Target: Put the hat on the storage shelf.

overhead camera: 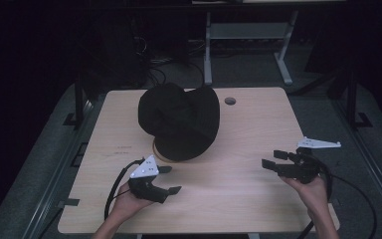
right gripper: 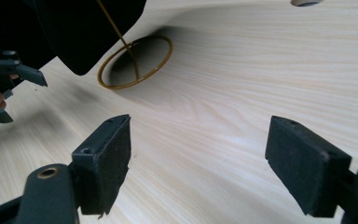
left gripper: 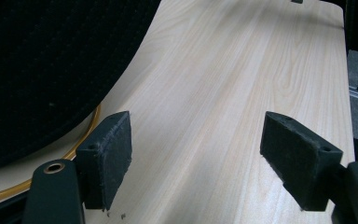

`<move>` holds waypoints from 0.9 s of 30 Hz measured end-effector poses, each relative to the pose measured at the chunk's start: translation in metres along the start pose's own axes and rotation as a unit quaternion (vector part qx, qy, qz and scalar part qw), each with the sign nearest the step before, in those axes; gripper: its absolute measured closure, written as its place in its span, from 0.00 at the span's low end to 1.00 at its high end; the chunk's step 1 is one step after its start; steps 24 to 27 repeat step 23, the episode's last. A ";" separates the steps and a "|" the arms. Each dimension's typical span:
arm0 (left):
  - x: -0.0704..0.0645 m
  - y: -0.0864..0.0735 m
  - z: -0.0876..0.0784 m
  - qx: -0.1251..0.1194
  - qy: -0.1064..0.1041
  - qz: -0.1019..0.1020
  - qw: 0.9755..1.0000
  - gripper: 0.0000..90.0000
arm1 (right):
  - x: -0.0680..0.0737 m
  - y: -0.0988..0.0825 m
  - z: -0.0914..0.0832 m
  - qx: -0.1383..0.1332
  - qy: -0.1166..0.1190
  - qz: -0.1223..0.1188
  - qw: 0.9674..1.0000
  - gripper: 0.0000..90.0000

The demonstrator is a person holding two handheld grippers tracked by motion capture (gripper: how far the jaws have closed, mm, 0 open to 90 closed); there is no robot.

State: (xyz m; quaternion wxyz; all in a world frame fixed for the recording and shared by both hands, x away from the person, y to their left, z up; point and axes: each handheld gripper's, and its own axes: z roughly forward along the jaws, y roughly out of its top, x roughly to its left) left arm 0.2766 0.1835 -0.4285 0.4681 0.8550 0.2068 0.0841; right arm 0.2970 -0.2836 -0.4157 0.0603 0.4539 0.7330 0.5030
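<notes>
A black bucket hat (overhead camera: 179, 119) sits on a thin gold wire stand with a ring base (overhead camera: 160, 152) in the middle of the wooden table (overhead camera: 238, 199). My left gripper (overhead camera: 170, 179) is just in front of the hat, open, pointing right. My right gripper (overhead camera: 272, 158) hovers at the right, open, pointing left toward the hat. In the left gripper view the open gripper (left gripper: 200, 158) holds nothing, with the hat brim (left gripper: 42, 70) and ring (left gripper: 37, 183) at its left. In the right gripper view the open gripper (right gripper: 198, 163) frames bare wood; the hat (right gripper: 88, 28), ring base (right gripper: 135, 63) and the other gripper (right gripper: 9, 79) lie beyond.
A round cable hole (overhead camera: 230, 101) is in the table's far side, right of the hat. A pale desk frame (overhead camera: 248, 35) stands on the dark floor behind the table. Cables trail from both grippers off the near edge.
</notes>
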 end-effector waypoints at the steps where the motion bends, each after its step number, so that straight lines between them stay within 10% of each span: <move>1: 0.000 0.000 0.000 0.000 0.000 -0.002 1.000 0.27 | -0.001 -0.003 -0.002 0.000 -0.002 0.001 1.000 0.24; 27: -0.004 -0.001 -0.002 -0.004 0.009 -0.008 1.000 0.27 | 0.017 -0.071 -0.023 -0.051 0.004 0.006 0.999 0.21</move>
